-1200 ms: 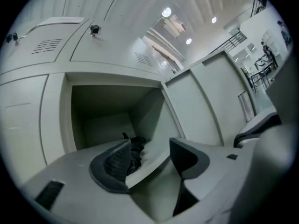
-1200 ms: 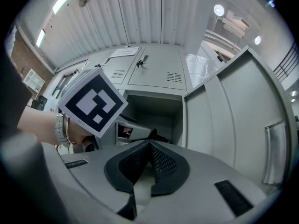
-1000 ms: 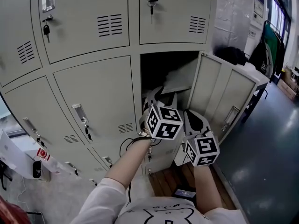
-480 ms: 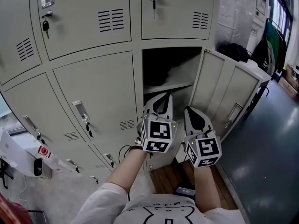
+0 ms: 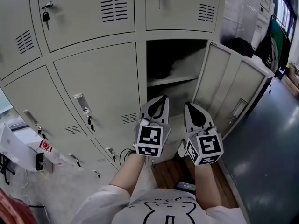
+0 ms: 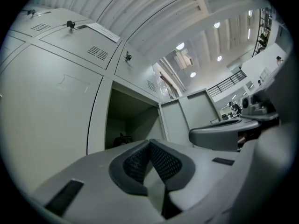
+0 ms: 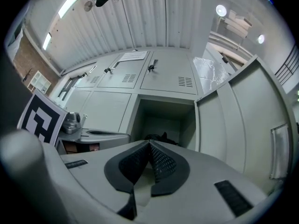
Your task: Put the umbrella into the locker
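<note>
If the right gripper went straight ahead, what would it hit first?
Likely the dark bundle, apparently the umbrella, inside the open locker; nothing shows between it and the right gripper, though depth is unclear.

Open locker straight ahead of me, mouth unobstructed. Door swung out right, walls off that side. Closed door flat on left. Shelf halves compartment; umbrella occupies upper rear, space below shelf open.
</note>
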`<state>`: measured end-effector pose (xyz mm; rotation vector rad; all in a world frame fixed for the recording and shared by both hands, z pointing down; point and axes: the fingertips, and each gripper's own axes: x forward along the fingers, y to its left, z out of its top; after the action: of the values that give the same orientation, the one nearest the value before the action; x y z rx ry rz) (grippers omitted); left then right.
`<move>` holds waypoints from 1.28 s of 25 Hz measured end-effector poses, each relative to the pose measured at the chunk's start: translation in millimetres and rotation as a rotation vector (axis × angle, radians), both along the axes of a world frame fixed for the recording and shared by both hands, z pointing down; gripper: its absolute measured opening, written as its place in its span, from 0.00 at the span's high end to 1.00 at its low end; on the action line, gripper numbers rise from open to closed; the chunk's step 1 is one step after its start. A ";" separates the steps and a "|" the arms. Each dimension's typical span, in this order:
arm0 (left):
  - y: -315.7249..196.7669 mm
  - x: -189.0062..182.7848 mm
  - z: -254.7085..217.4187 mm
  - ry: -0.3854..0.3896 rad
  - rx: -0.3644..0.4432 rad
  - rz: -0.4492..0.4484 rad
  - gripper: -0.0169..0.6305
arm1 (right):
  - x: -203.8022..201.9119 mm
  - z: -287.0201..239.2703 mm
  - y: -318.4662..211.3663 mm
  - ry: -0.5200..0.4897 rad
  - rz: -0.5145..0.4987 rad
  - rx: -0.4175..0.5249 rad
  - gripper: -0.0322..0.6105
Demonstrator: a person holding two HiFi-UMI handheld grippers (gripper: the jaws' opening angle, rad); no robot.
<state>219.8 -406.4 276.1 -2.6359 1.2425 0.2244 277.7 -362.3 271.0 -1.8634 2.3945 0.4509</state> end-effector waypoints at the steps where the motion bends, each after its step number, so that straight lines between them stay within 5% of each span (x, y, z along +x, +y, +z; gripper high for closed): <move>1: 0.7 -0.1 1.4 -0.007 0.003 -0.007 0.95 | -3.1 1.5 0.1 0.004 -0.004 0.000 0.92; 10: 15.9 8.4 -7.7 0.004 0.055 0.050 0.95 | -20.7 9.3 -3.4 0.040 -0.029 -0.002 0.92; 32: 20.5 25.7 1.9 -0.002 0.037 0.106 0.95 | -3.1 16.2 -4.8 0.039 -0.007 -0.032 0.92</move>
<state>245.5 -385.9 278.1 -2.6723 1.0881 0.2601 274.6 -367.2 287.2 -1.8762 2.4465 0.4558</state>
